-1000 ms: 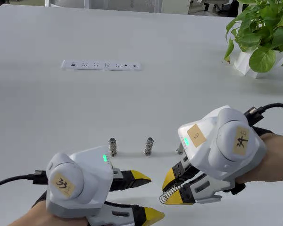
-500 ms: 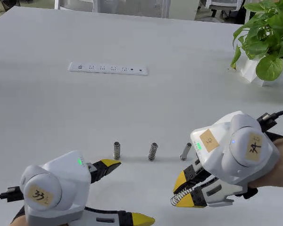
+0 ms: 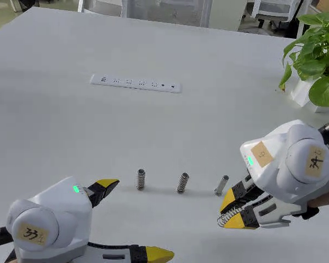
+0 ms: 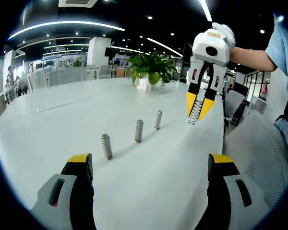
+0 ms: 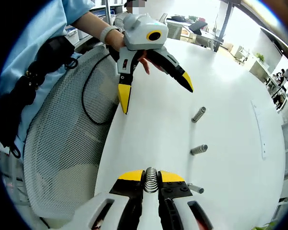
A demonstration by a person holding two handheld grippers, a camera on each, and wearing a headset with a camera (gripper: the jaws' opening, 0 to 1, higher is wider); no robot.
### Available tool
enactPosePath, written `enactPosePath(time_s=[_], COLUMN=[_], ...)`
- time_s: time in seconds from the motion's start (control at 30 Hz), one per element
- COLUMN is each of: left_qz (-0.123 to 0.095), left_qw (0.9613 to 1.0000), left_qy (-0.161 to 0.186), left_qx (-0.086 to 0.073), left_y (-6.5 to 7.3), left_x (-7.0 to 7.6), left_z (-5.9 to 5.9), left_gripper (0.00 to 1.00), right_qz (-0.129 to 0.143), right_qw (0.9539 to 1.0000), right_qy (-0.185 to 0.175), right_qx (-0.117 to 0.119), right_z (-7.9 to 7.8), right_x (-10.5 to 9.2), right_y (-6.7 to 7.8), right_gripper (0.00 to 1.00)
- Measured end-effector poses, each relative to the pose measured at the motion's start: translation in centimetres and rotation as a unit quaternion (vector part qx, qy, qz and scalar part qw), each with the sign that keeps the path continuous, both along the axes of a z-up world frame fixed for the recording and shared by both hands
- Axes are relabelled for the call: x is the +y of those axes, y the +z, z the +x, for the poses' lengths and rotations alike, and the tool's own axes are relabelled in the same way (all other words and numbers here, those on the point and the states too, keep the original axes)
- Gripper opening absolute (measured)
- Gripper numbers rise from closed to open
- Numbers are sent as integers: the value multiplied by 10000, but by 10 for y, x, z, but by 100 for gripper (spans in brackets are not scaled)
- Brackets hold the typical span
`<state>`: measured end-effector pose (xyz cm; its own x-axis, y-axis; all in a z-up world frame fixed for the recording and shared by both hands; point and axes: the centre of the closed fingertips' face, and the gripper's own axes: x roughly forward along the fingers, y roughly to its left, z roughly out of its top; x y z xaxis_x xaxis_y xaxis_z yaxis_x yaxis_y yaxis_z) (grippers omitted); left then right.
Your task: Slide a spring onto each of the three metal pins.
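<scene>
Your right gripper (image 3: 232,211) clamped on small silver coil spring (image 5: 151,179), near bare grey metal pin (image 3: 221,185), your left gripper (image 3: 132,219) spread wide.

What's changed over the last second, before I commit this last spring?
The right gripper, still shut on the spring, has moved closer to the bare pin. The left gripper has drawn back leftwards from the pins, its jaws spread wider. The left pin and middle pin keep their springs; the bare pin is unchanged.
</scene>
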<state>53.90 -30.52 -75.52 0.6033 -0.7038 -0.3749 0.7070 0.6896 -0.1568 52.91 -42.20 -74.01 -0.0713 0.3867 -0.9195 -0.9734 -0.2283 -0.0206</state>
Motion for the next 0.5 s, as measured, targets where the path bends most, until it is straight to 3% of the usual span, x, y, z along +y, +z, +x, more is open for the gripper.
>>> enactPosePath(time_s=[0.17,0.5], left_qz=[-2,-21], left_qw=[9999,9995], left_qy=[101,313], left_qx=[52,29], left_y=[-7,-7], left_x=[3,11], left_z=[3,9], left_gripper=[99,99], right_qz=[-169,-428], right_qw=[9996,9977], right_qy=[125,236], right_qx=[-172,-462], right_z=[19,58], right_x=[-5,-9], right_y=[7,14], right_gripper=[7,7])
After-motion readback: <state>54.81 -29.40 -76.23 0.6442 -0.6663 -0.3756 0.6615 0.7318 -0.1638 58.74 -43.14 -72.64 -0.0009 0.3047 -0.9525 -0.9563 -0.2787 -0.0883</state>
